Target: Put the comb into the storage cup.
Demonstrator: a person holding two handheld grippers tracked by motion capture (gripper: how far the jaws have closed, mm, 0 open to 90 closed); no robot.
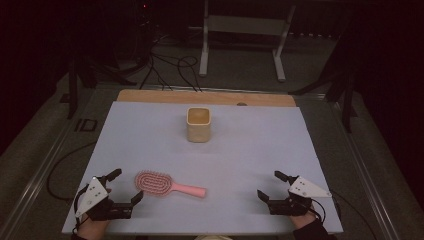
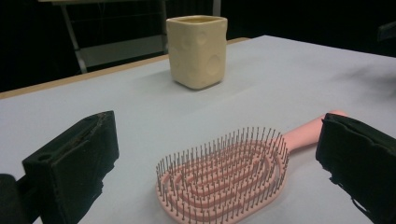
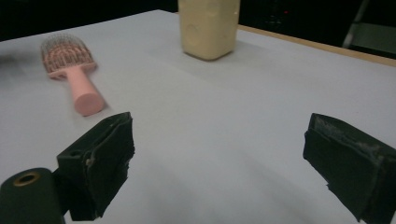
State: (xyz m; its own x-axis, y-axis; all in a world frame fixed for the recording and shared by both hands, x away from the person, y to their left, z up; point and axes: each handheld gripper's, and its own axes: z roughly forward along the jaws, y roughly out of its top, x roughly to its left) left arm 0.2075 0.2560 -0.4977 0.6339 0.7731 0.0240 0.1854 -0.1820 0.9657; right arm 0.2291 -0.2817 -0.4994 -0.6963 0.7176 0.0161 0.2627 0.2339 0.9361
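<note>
A pink hairbrush [image 1: 167,184] lies bristles up on the white table top [image 1: 250,145], handle pointing right. My left gripper [image 1: 127,185] rests at the near left, open, with the brush head [image 2: 224,172] just ahead of its jaws and untouched. At the near right my right gripper [image 1: 272,186] stands open over bare table, and the brush [image 3: 70,70] shows far off to its left. A cream square cup [image 1: 199,124] stands upright toward the back middle, also seen in the left gripper view [image 2: 197,51] and the right gripper view [image 3: 209,28].
A wooden strip [image 1: 205,97] runs along the table's far edge. Beyond it are cables [image 1: 170,70] on the floor and a white metal frame [image 1: 245,40]. Open table surface lies between the two grippers and around the cup.
</note>
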